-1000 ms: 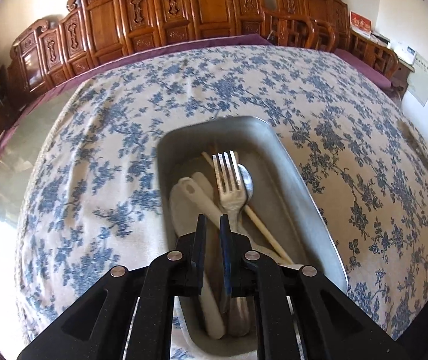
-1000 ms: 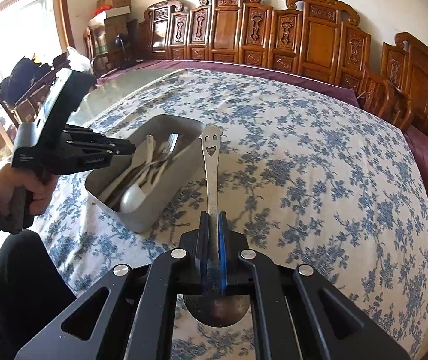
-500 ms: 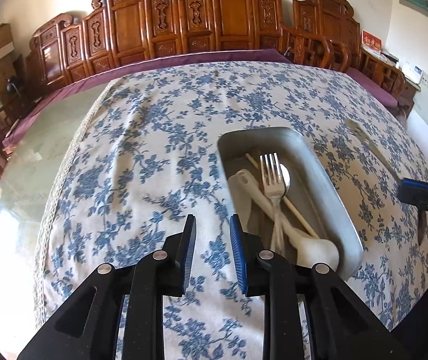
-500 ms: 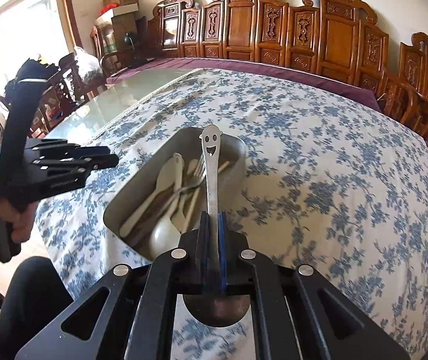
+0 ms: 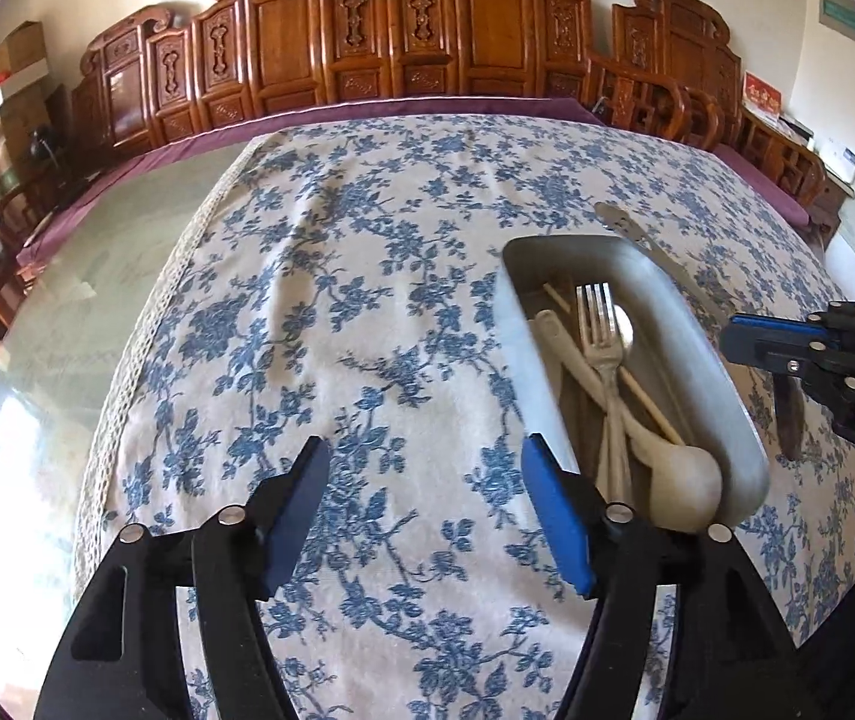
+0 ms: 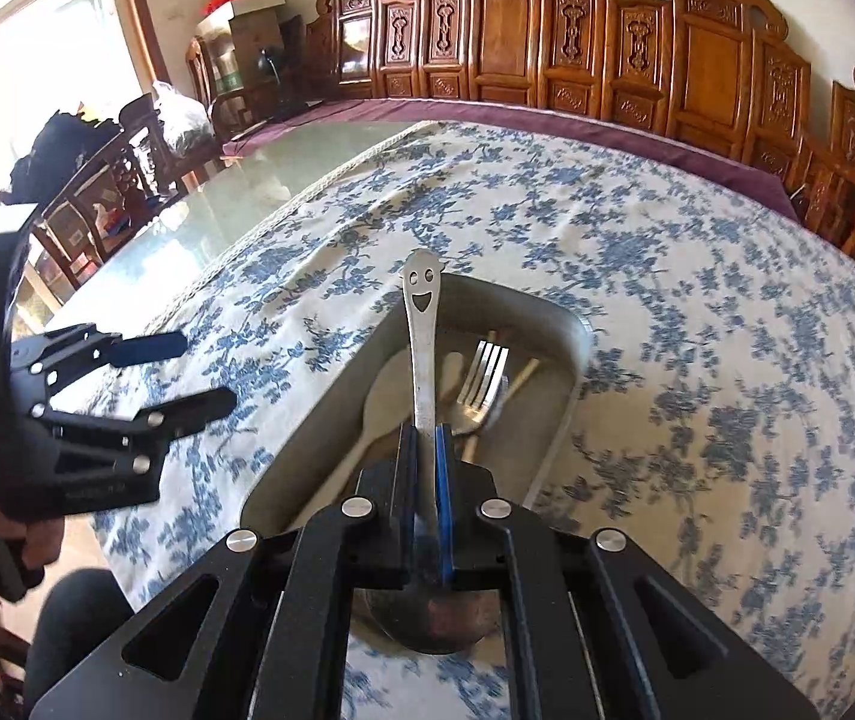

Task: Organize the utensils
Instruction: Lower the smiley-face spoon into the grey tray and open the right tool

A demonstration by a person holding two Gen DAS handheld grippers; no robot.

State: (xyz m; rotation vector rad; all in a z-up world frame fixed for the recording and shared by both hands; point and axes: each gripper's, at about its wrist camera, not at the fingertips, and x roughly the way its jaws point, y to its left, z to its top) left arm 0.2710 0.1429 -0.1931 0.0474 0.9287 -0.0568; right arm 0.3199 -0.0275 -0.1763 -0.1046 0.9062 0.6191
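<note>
the only lettering i can read is "das" in pale capitals on the black body of the right gripper (image 5: 740, 341), cut off at the picture's edge. a green sign (image 5: 847, 21) and a red card (image 5: 761, 100) by the far wall carry marks too small for me to read.

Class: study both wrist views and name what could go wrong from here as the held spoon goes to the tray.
1. The right gripper pinches the smiley spoon by its narrow neck; it could pivot or slip.
2. The metal tray already holds a fork and white spoons; a drop could land crosswise.
</note>
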